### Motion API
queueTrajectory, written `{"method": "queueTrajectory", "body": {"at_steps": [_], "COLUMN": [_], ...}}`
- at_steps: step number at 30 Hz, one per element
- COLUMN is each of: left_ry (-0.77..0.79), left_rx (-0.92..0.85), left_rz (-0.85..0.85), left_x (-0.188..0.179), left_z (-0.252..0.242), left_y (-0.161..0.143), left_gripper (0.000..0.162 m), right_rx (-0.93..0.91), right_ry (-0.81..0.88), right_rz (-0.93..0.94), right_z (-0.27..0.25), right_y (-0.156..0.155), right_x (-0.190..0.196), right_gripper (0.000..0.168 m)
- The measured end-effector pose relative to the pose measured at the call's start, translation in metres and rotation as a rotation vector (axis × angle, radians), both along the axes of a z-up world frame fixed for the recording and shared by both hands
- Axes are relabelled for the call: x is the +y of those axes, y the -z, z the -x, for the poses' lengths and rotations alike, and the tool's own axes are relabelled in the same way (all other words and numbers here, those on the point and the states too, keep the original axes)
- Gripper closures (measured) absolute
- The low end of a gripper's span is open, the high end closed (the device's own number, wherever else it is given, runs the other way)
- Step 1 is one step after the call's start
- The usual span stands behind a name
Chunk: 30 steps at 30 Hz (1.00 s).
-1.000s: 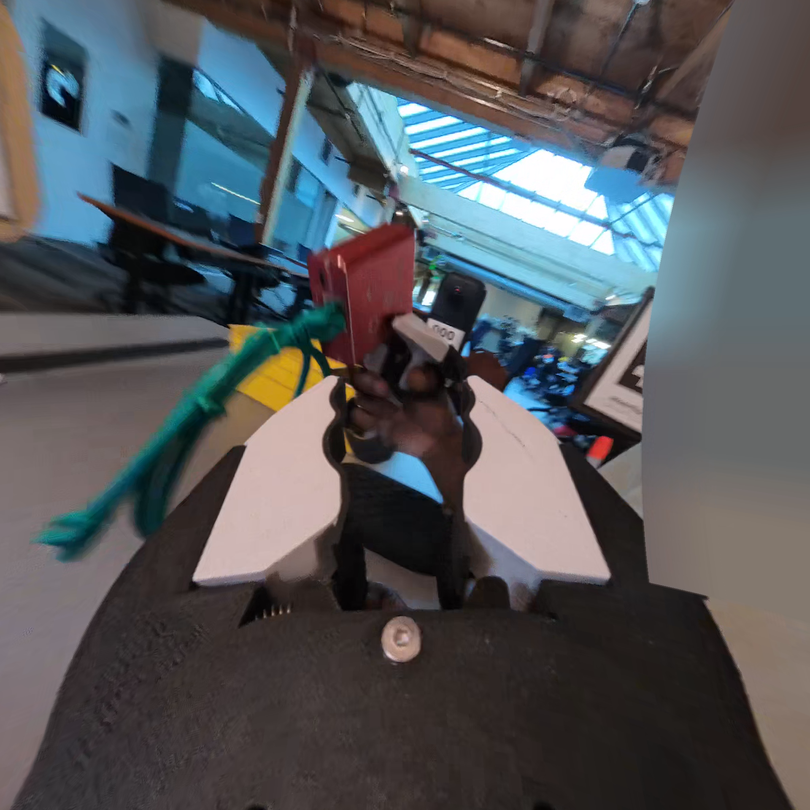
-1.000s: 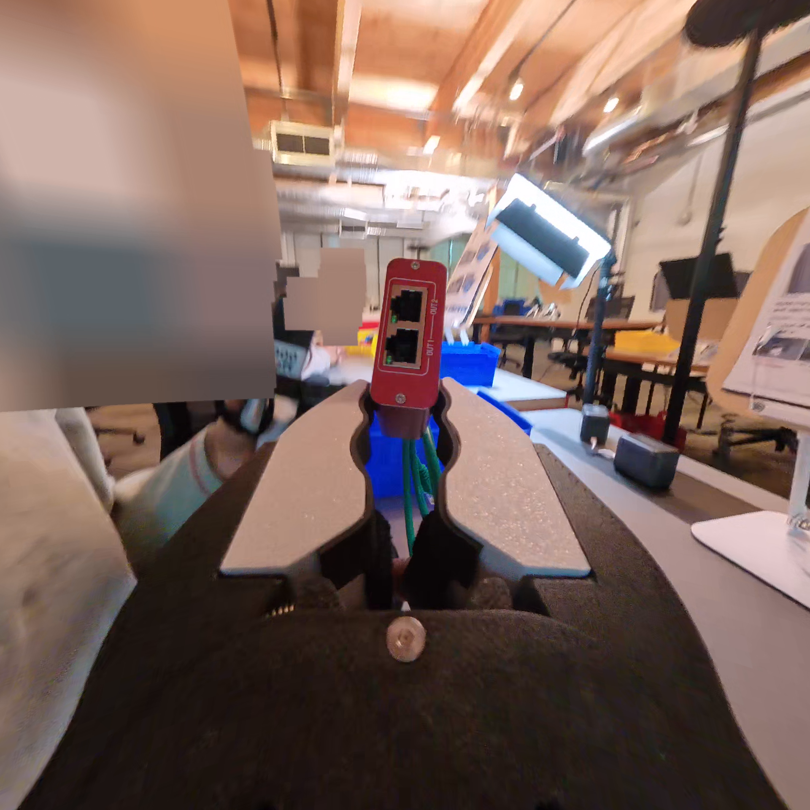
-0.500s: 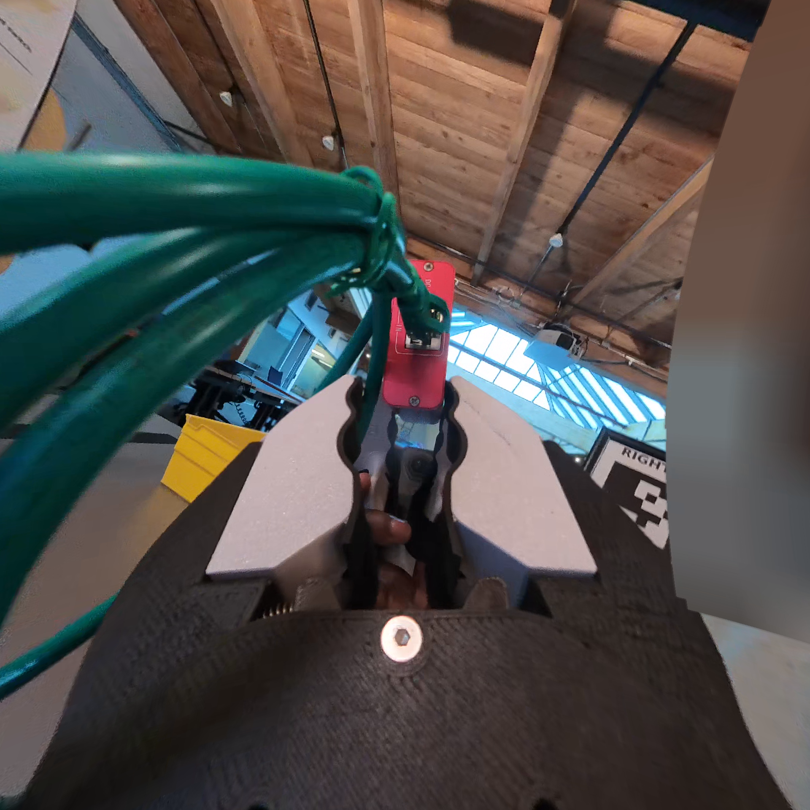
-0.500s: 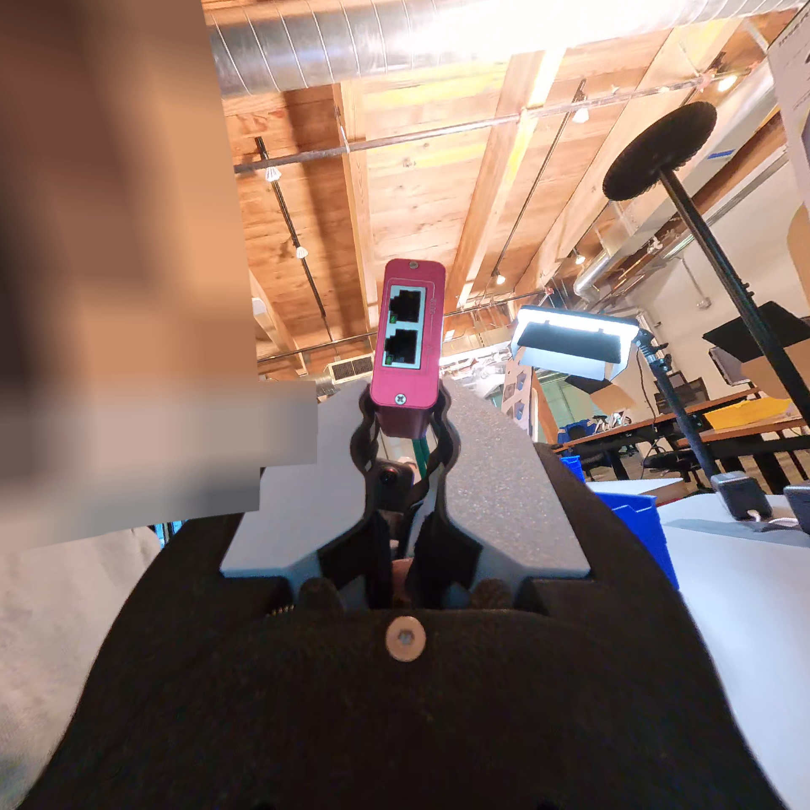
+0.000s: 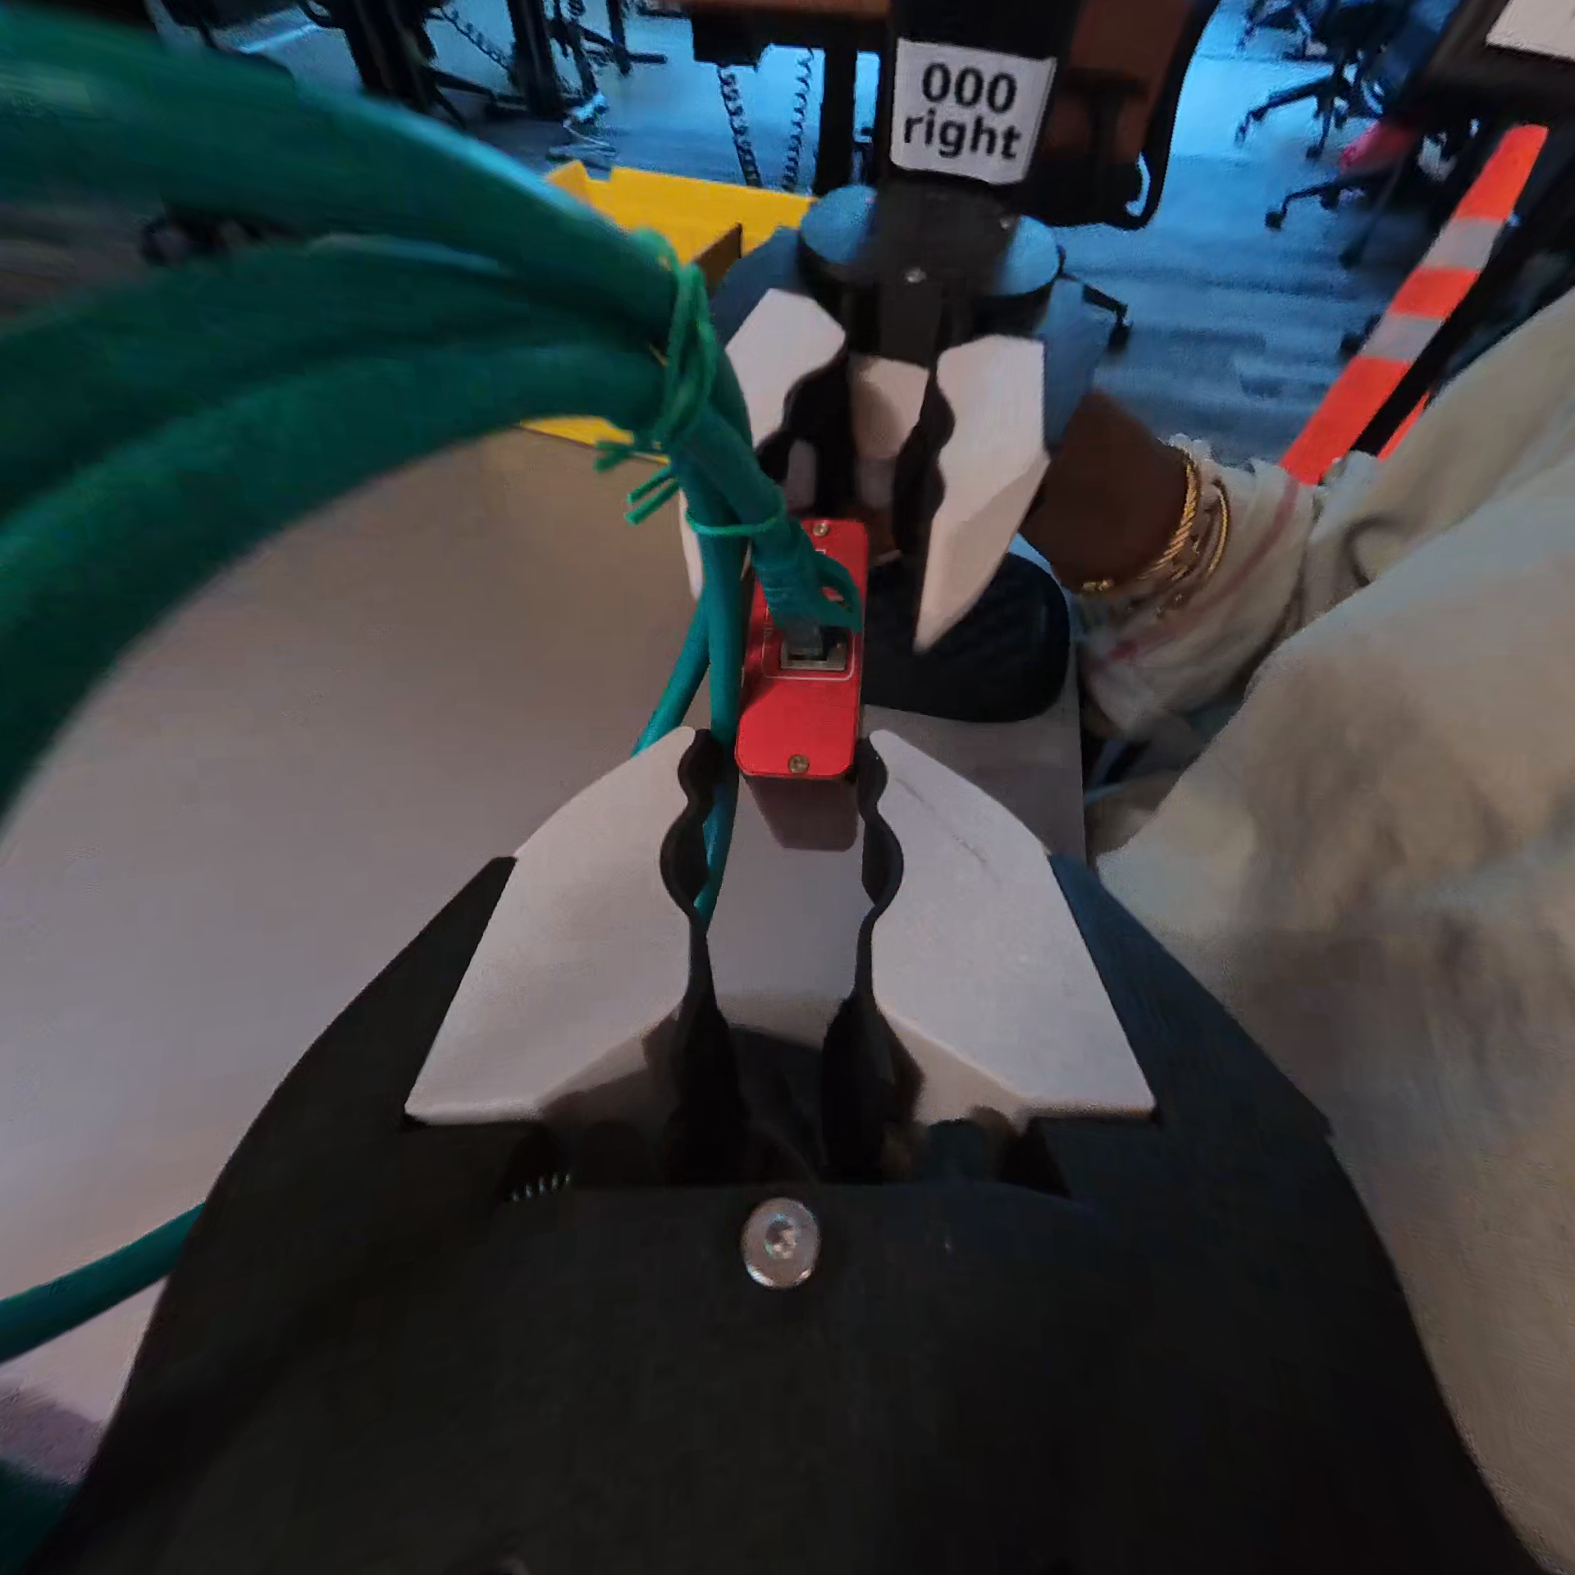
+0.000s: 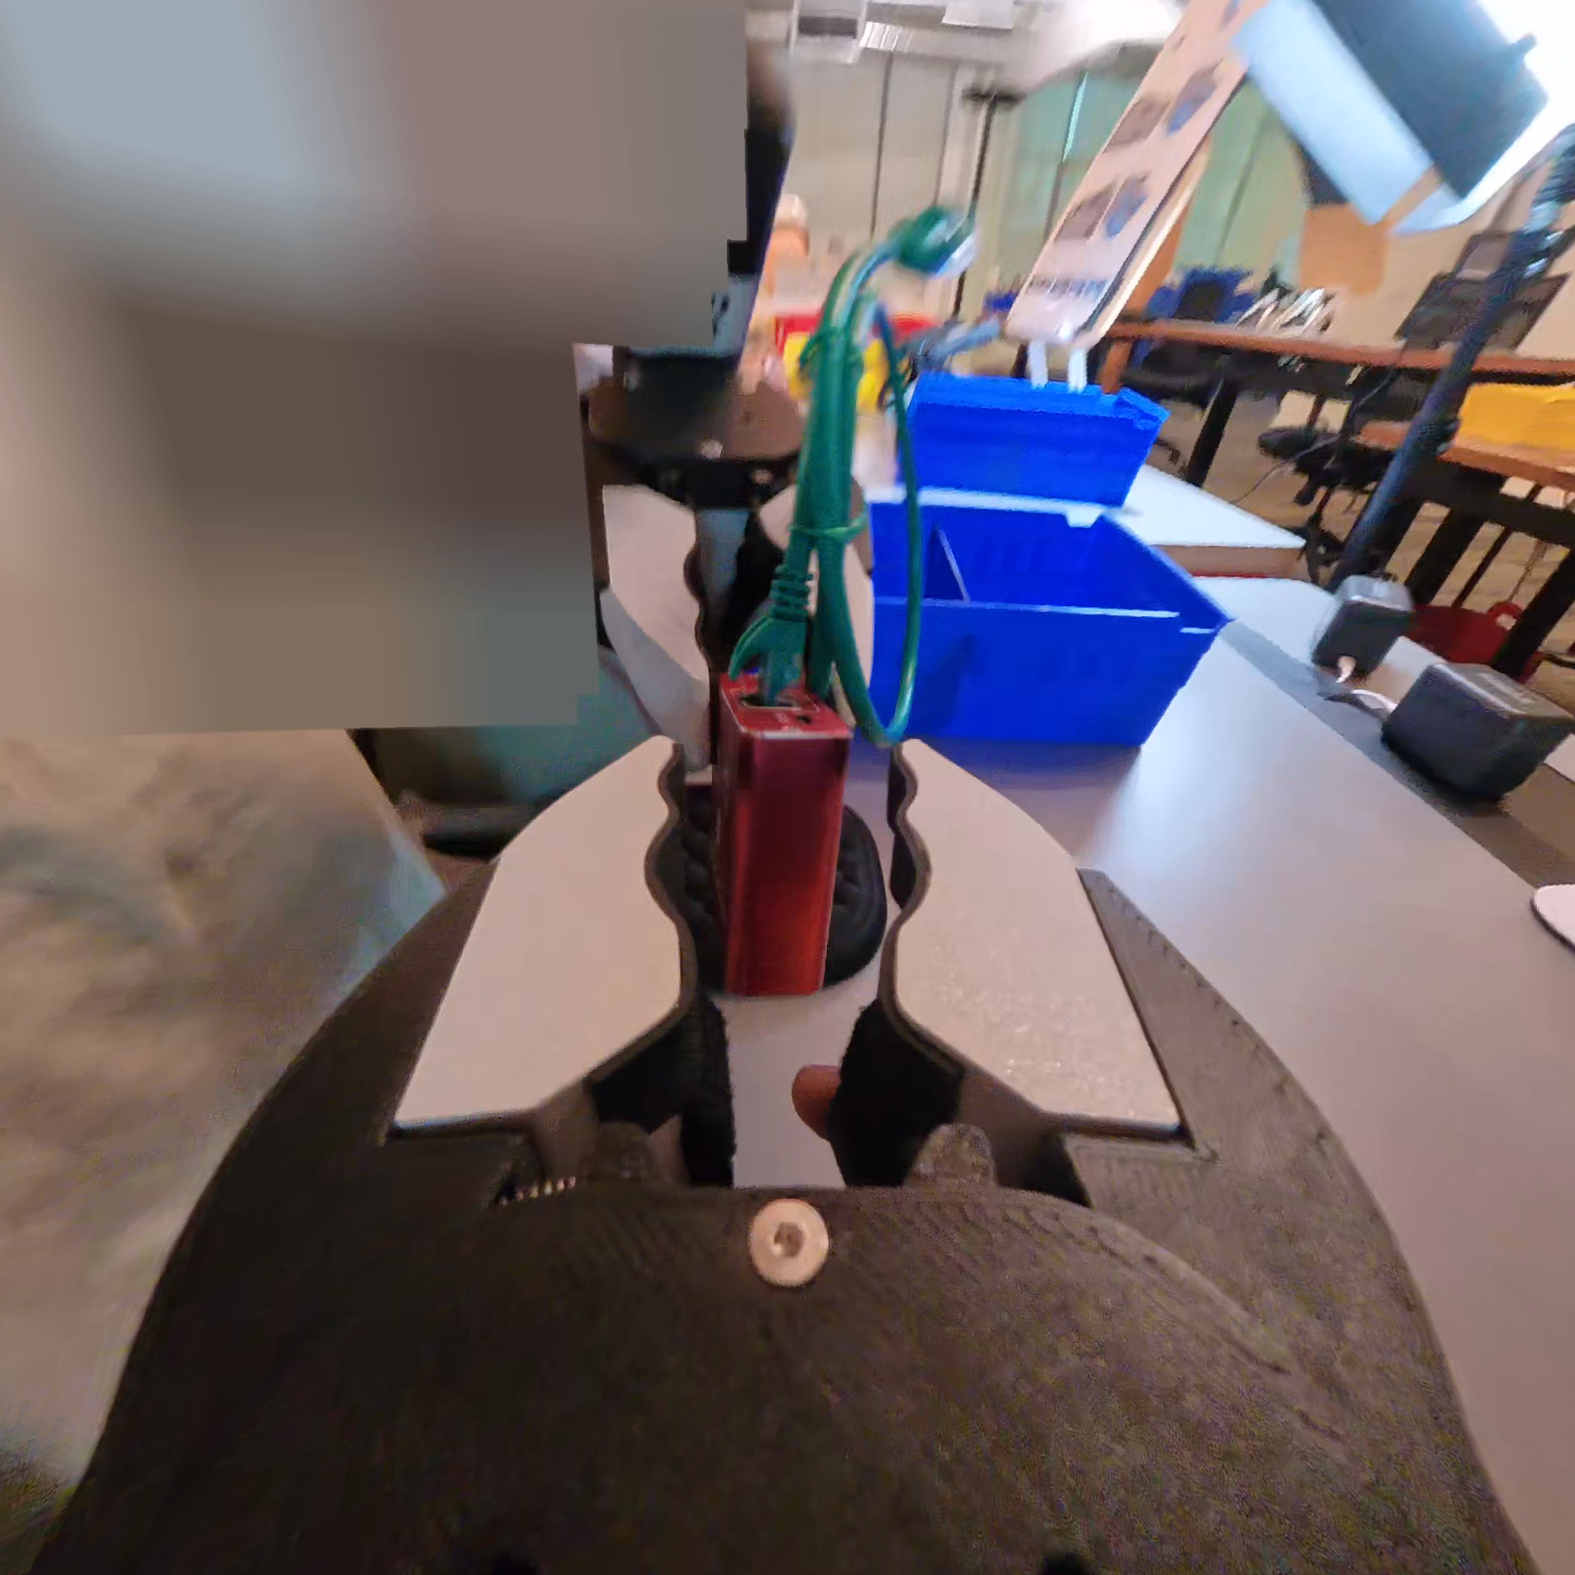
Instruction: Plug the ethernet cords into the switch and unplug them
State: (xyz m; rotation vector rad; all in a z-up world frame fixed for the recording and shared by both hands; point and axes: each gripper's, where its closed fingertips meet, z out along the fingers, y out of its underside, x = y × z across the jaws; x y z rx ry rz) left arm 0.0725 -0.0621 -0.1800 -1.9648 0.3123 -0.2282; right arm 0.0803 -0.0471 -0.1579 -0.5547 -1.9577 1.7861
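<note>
The left gripper [image 5: 788, 767] pinches the red switch [image 5: 801, 682] upright, steadying its plugged green cord [image 5: 788, 571], while the right gripper [image 6: 784, 767] stands open around it.

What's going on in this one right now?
A person works two handheld grippers around a red switch standing upright on the grey table. One end of a bundled green ethernet cord is plugged into a port on its top face. The right gripper is open, its fingers flanking the switch without touching. The left gripper faces it from the opposite side, tips close beside the switch; whether it grips is unclear.
</note>
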Motion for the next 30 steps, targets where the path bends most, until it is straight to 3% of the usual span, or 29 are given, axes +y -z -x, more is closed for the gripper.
{"method": "queueTrajectory", "body": {"at_steps": [2, 4, 11, 16, 21, 23, 25, 28, 30], "left_ry": [0.025, 0.010, -0.179, -0.161, -0.050, -0.024, 0.016, 0.048, 0.050], "left_rx": [0.020, 0.050, -0.130, -0.290, -0.319, -0.295, -0.329, -0.305, -0.277], "left_rz": [0.020, -0.007, -0.462, -0.399, -0.379, -0.379, -0.363, -0.294, -0.236], "left_x": [0.000, 0.001, 0.003, 0.016, 0.033, 0.035, 0.030, 0.021, 0.018], "left_z": [-0.003, 0.000, 0.013, -0.001, -0.024, -0.027, -0.028, -0.026, -0.025], "left_y": [0.001, -0.003, -0.057, -0.029, -0.023, -0.022, -0.022, -0.012, -0.003], "left_gripper": [0.130, 0.128, 0.114, 0.107, 0.107, 0.129, 0.134, 0.134, 0.134], "right_rx": [0.006, 0.041, 0.164, 0.206, 0.178, 0.164, 0.124, 0.017, -0.007], "right_ry": [-0.020, -0.024, 0.046, 0.013, -0.043, -0.068, -0.096, -0.130, -0.168], "right_rz": [-0.105, -0.077, 0.490, 0.728, 0.720, 0.731, 0.726, 0.571, 0.524], "right_z": [0.003, 0.003, 0.004, -0.002, -0.004, -0.005, -0.005, -0.006, -0.012], "right_y": [0.010, 0.007, -0.027, -0.041, -0.037, -0.036, -0.033, -0.016, -0.015], "right_x": [-0.010, -0.012, 0.018, 0.030, 0.010, 0.003, 0.001, -0.005, -0.002], "right_gripper": [0.137, 0.140, 0.142, 0.142, 0.142, 0.142, 0.142, 0.141, 0.130]}}
